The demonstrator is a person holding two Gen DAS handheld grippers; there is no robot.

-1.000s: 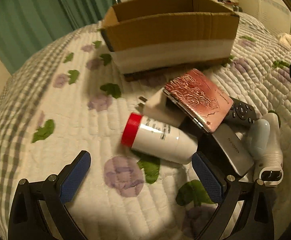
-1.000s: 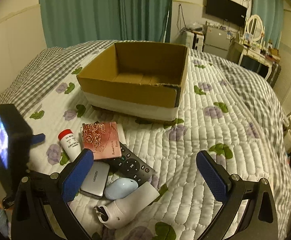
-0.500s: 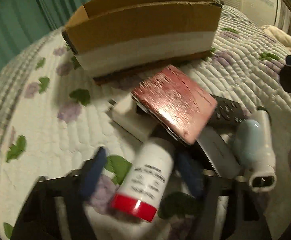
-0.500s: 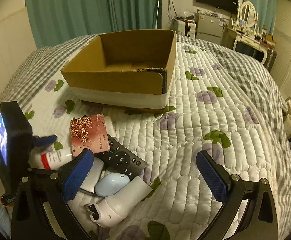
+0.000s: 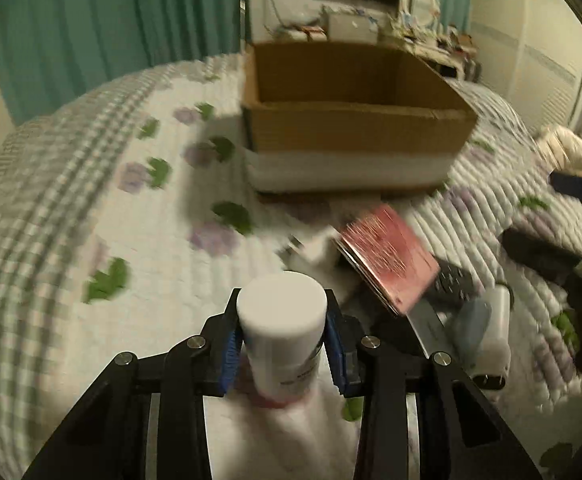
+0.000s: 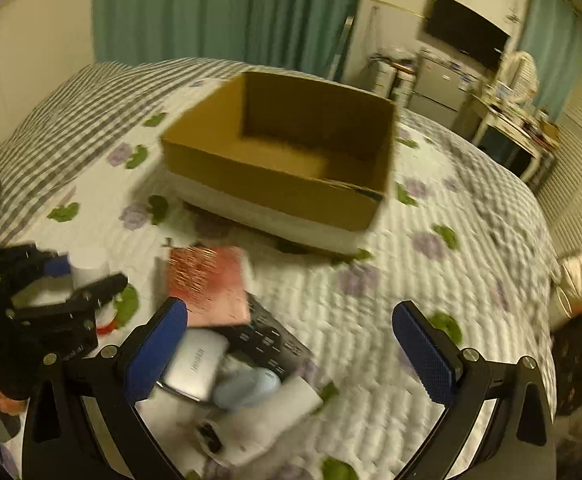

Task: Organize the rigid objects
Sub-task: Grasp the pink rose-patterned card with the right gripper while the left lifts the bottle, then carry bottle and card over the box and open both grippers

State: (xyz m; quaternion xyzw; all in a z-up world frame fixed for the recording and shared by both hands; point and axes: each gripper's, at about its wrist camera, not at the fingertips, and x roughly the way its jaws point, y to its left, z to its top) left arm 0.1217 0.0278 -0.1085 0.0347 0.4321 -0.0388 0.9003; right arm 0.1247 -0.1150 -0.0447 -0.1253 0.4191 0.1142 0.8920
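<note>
Now the left tongs (image 5: 282,344) are clamped on the white bottle (image 5: 282,320), which a second ago lay on its side on the bed (image 5: 91,200) in front of the cardboard box (image 5: 355,120) and is now lifted off the quilt, base end facing the box, so the first item looks ready to carry in. The right tongs (image 6: 291,356) hang wide open and empty over the pile nearer than the box: one pink case (image 6: 211,284), one remote (image 6: 267,336), one silver block (image 6: 195,364), one pale blue oval (image 6: 247,388), one white device (image 6: 267,416), and one box
</note>
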